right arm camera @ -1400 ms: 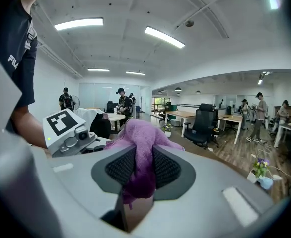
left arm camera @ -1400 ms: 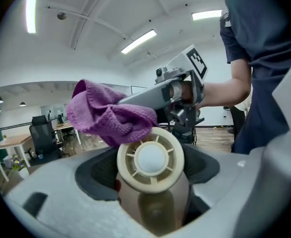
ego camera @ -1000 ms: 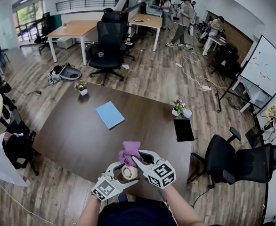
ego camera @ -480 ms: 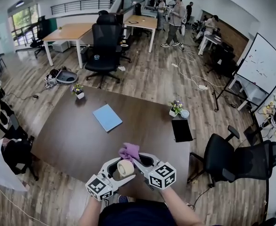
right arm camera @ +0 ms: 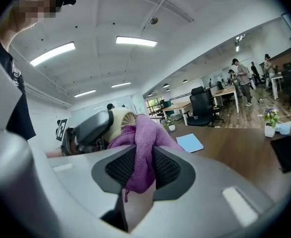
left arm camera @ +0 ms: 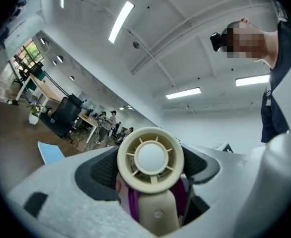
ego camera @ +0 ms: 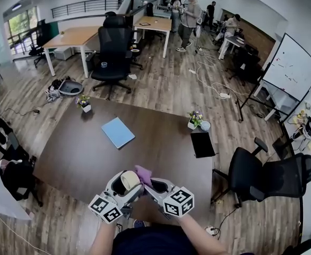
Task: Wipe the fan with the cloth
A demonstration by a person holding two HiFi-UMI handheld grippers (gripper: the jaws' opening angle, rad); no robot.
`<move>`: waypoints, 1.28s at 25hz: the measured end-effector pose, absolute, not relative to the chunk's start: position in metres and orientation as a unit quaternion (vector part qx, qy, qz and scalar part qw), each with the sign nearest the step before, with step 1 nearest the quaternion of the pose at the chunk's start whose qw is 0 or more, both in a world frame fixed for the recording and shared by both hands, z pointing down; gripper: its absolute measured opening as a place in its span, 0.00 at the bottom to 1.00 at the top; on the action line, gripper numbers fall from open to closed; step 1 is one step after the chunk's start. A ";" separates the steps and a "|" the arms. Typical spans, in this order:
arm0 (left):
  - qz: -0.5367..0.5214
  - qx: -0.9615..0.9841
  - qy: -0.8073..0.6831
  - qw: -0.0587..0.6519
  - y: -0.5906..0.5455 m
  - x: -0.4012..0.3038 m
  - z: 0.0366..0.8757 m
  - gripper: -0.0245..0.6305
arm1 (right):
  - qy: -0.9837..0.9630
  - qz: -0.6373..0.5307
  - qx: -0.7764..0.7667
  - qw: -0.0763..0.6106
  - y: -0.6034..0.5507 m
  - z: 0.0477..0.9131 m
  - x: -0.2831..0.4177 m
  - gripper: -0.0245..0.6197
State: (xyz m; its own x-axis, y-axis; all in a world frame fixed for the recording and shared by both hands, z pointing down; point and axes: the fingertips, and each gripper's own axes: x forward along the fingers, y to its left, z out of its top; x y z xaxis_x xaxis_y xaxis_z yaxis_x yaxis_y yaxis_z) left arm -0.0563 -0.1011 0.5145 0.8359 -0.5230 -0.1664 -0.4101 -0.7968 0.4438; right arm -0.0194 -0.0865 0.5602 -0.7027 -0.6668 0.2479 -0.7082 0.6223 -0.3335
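Note:
A small cream handheld fan (ego camera: pixel 128 180) is held above the near edge of the dark table (ego camera: pixel 81 147), my left gripper (ego camera: pixel 124 187) shut on its round head. In the left gripper view the fan (left arm camera: pixel 150 160) faces the camera between the two dark pads, with its handle pointing down. My right gripper (ego camera: pixel 151 185) is shut on a purple cloth (ego camera: pixel 143 173), which lies against the fan's right side. In the right gripper view the cloth (right arm camera: pixel 144 148) bulges out of the pads and touches the fan (right arm camera: pixel 118 120), which the left gripper (right arm camera: pixel 91 128) holds.
On the table lie a blue notebook (ego camera: pixel 118 132), a black tablet (ego camera: pixel 202 144), a small flower pot (ego camera: pixel 84 104) at the far left corner and a flower pot (ego camera: pixel 194 120) at the right. A black office chair (ego camera: pixel 261 174) stands to the right. People stand far off.
The left gripper has lifted and rolled the fan, so its round head has moved up and left. The right gripper with the cloth has shifted slightly down and nearer.

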 end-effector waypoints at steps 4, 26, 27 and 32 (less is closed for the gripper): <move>-0.159 0.924 -0.272 0.215 -0.115 -0.067 0.513 0.62 | -0.901 0.215 0.372 0.056 -0.077 0.567 -0.027 0.20; -0.181 0.917 -0.244 0.257 -0.122 -0.062 0.514 0.62 | -0.912 0.217 0.344 0.047 -0.061 0.563 -0.032 0.20; -0.177 0.920 -0.236 0.256 -0.118 -0.057 0.515 0.62 | -0.911 0.217 0.349 0.046 -0.063 0.562 -0.028 0.20; -0.162 0.934 -0.193 0.252 -0.101 -0.038 0.514 0.62 | -0.905 0.208 0.369 0.041 -0.074 0.553 -0.008 0.20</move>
